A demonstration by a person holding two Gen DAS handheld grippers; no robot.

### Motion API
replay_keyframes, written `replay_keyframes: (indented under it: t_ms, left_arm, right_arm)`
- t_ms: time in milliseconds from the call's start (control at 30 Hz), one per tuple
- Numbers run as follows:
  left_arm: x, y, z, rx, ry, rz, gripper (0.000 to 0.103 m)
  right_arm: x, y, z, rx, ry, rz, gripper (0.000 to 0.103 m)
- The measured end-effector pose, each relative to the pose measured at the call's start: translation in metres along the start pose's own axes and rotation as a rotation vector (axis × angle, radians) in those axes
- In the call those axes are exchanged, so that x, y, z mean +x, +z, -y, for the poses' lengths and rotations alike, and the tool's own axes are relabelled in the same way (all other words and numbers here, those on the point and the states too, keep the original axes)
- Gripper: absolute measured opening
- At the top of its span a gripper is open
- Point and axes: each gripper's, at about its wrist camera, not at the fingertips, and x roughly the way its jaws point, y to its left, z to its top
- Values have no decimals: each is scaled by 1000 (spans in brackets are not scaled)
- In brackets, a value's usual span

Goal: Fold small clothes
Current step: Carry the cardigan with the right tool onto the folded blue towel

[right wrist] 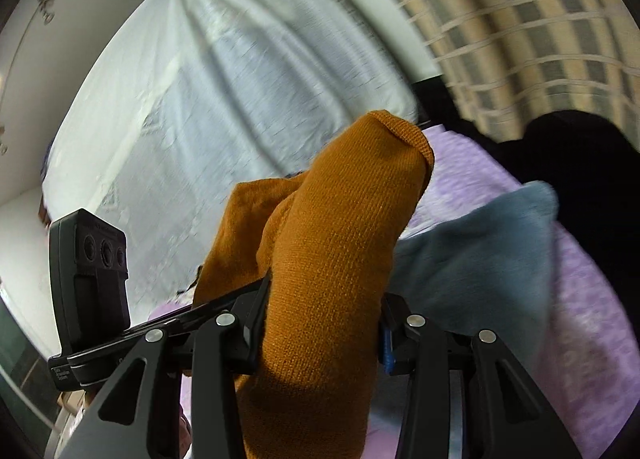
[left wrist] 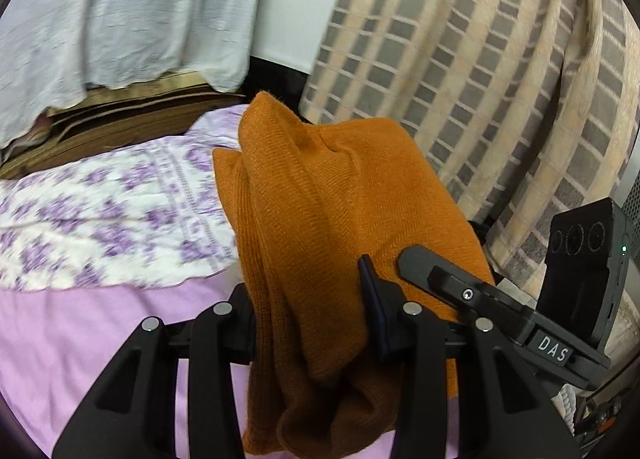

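The orange knitted garment [left wrist: 304, 219] is held up above the bed, bunched into thick folds. In the left wrist view it fills the gap between the two black jaws of the left gripper [left wrist: 312, 323], which are closed on it; the cloth rises beyond the jaws and also hangs down below them. In the right wrist view the same garment [right wrist: 332, 259] is pressed between the jaws of the right gripper [right wrist: 320, 323], so this gripper grips it too. Here the fabric forms one thick roll.

Its long axis runs away from each camera, along the fingers, and its far end points up toward the wall. In the right wrist view this end is a rounded, hemmed tip.

Under the garment lies a lilac bedsheet [left wrist: 80, 339]. To the left on it is a white cloth with purple flowers [left wrist: 100, 219]. A pale grey-white fabric [left wrist: 120, 11] hangs behind, and a checked beige and grey curtain [left wrist: 480, 79] is to the right. In the right wrist view a blue-grey cloth [right wrist: 480, 259] lies on the bed just beside the gripper, and a dark cloth [right wrist: 580, 163] lies behind it. The garment hides much of the bed in both views.
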Motion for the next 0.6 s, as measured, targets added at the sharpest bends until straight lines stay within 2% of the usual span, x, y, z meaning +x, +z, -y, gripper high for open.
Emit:
replay_keyframes:
  t_ms: [100, 233, 267, 333, 367, 400, 433, 533, 600]
  left_arm:
    - [25, 0, 13, 25, 2, -18, 41]
    - [66, -12, 10, 27, 18, -85, 44]
    - [74, -15, 7, 25, 32, -95, 50]
    - [88, -22, -1, 24, 86, -99, 67]
    - [92, -24, -7, 16, 116, -102, 87]
    - [97, -26, -14, -7, 134, -106, 94]
    - [102, -29, -24, -51, 110, -120, 99]
    - [116, -39, -53, -205, -36, -186, 99]
    - [116, -45, -56, -208, -54, -173, 99]
  right_arm:
    - [4, 1, 29, 50, -15, 8, 42]
    - [21, -12, 67, 124, -58, -37, 43]
    - [26, -15, 70, 135, -64, -48, 43]
    - [39, -22, 86, 183, -47, -88, 44]
    - [43, -23, 92, 203, -38, -106, 44]
    - [43, -23, 93, 208, -34, -111, 44]
    - [44, -24, 94, 204, -35, -115, 44]
    - [49, -28, 96, 190, -45, -117, 44]
    - [49, -30, 94, 172, -52, -114, 44]
